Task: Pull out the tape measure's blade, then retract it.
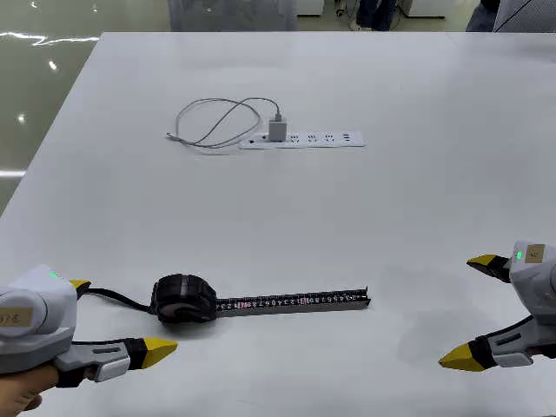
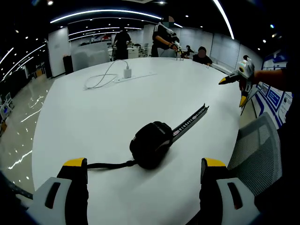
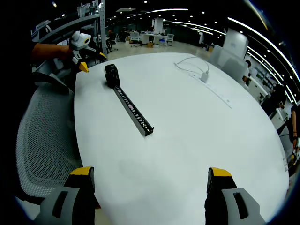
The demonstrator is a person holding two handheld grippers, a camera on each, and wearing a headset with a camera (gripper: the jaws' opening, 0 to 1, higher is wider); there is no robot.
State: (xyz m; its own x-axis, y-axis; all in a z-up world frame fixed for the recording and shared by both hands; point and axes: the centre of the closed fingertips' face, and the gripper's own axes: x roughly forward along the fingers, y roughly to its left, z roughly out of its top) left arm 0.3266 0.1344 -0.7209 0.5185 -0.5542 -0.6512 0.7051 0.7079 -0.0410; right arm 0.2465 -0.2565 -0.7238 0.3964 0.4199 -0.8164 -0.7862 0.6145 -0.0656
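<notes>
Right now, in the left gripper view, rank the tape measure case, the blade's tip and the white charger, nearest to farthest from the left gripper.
1. tape measure case: just ahead of the left gripper, centred.
2. blade's tip: farther out, ahead to the right.
3. white charger: farthest, ahead and slightly left.

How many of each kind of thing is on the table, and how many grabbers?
Black round tape measure: 1
Long white power strip: 1
White charger with grey cable: 1
Yellow-tipped grippers: 2 (left gripper, right gripper)
Total: 5
</notes>
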